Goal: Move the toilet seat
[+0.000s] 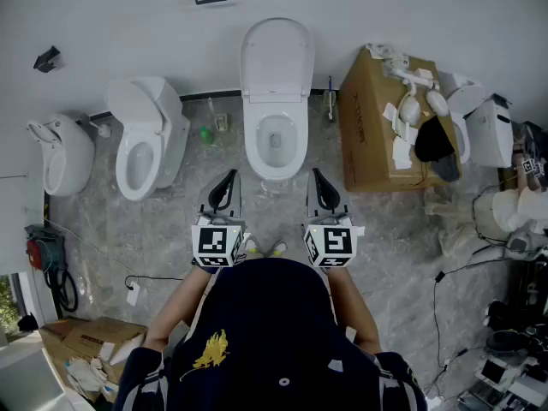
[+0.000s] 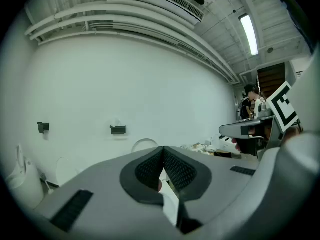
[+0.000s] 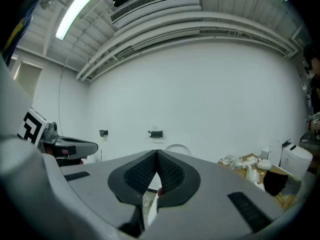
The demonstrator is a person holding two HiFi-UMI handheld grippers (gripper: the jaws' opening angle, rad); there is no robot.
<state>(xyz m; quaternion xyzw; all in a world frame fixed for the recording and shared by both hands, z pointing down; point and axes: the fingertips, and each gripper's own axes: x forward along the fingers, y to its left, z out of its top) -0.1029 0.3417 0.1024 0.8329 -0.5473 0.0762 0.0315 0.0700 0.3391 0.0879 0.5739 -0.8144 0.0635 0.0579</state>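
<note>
A white toilet [image 1: 276,135] stands against the far wall straight ahead, its seat and lid [image 1: 276,58] raised upright against the wall and the bowl open. My left gripper [image 1: 226,184] hovers just in front of the bowl's left side, jaws shut with nothing between them. To the bowl's right front, my right gripper [image 1: 321,183] is likewise shut and empty. In the left gripper view the shut left gripper [image 2: 162,152] aims at the wall, and the top of the raised lid [image 2: 145,144] shows above it. The right gripper [image 3: 157,156] has the lid [image 3: 177,148] just right of it.
A second white toilet [image 1: 150,135] and a urinal-like fixture [image 1: 60,152] stand to the left. A large cardboard box [image 1: 377,127] with white parts on top sits right of the toilet. Cables, boxes and gear lie on the marble floor at both sides.
</note>
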